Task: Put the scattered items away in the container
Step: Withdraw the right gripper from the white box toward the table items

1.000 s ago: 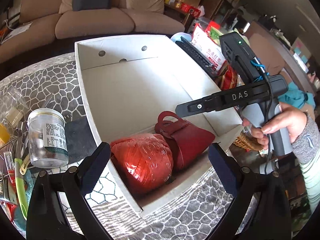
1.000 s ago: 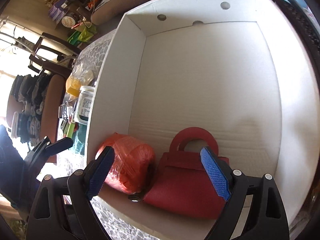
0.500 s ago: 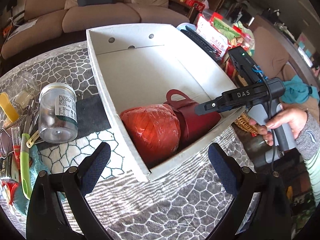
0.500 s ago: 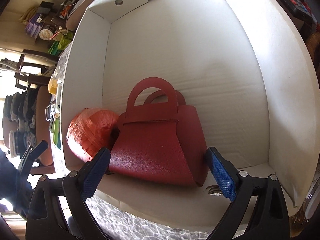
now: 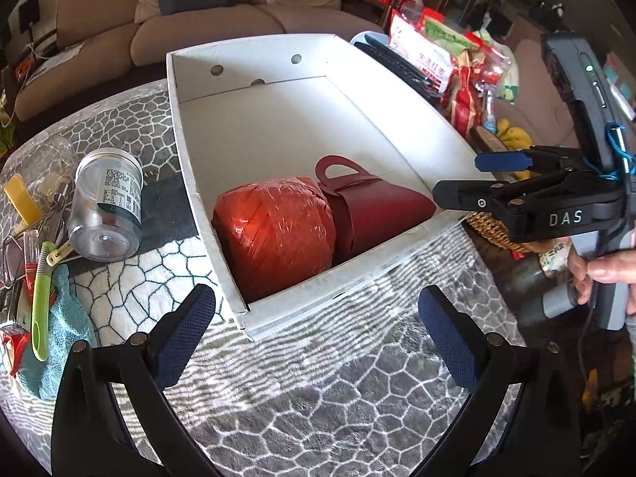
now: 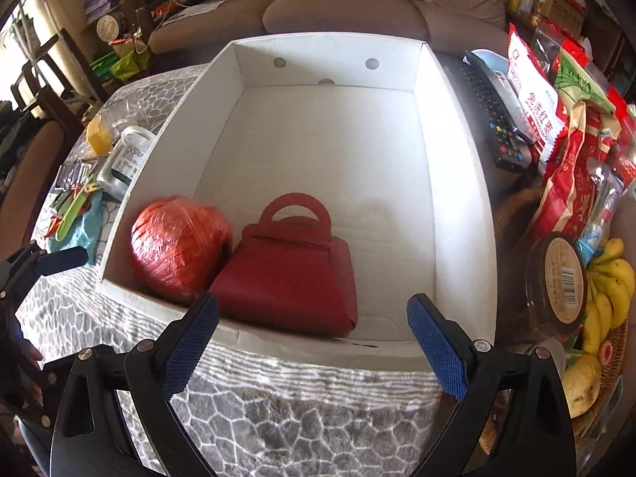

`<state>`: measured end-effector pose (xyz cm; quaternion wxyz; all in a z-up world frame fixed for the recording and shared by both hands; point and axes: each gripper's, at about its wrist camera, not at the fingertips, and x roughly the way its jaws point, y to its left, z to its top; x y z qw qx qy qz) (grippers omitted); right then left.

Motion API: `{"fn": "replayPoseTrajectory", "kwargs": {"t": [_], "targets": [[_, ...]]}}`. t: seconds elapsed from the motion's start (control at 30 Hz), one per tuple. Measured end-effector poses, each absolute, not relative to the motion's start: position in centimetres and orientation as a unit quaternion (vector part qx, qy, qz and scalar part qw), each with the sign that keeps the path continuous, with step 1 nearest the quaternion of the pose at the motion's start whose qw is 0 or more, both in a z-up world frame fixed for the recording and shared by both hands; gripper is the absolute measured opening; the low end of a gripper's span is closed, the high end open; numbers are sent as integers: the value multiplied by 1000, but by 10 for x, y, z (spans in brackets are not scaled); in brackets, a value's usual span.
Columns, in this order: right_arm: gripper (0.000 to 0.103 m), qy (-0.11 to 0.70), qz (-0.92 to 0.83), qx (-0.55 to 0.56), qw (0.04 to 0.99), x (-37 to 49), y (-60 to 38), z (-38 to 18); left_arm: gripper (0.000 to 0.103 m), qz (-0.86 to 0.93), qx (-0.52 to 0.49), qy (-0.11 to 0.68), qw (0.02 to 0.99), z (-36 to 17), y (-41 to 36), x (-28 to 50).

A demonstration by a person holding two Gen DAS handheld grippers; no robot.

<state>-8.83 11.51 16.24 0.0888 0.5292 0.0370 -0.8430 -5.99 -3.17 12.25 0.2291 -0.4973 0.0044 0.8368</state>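
We see a white corrugated cardboard box [image 6: 457, 183], rectangular, round holes in its far wall, on a tabletop [image 5: 318, 389] covered with grey cracked-stone-pattern cloth. Inside at the near end: a red ball of shiny plastic twine [image 6: 181, 246] touching a dark red pebbled leather-look bag [image 6: 290, 278] with arched handle. Left of the box lie a clear jar [image 5: 107, 206] on its side, a green-handled tool [image 5: 39, 298], a teal fuzzy cloth [image 5: 59, 342]. Our left gripper [image 5: 316, 328] is wide open and empty, above the cloth near the box corner. Our right gripper [image 6: 314, 338] is wide open, empty, textured blue pads [image 6: 437, 349] over the box's near edge.
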Motion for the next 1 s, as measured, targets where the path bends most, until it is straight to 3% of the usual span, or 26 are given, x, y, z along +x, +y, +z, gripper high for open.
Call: {"fn": "replayPoseTrajectory", "kwargs": {"t": [0.17,0.63,0.87,1.0], "targets": [[98,22,-854,514,78,-77,118,167,103,841,-496,-11,216,124,-26,-53],[98,25,-868,489,84,-29,113,196,103,863,-466,41,192,165,-11,5],[98,39,-879,464,102,7,85,220,103,873,-453,25,179,181,-37,40],[98,28,-881,455,126,26,63,224,103,876,-449,-34,173,176,-72,62]]}}
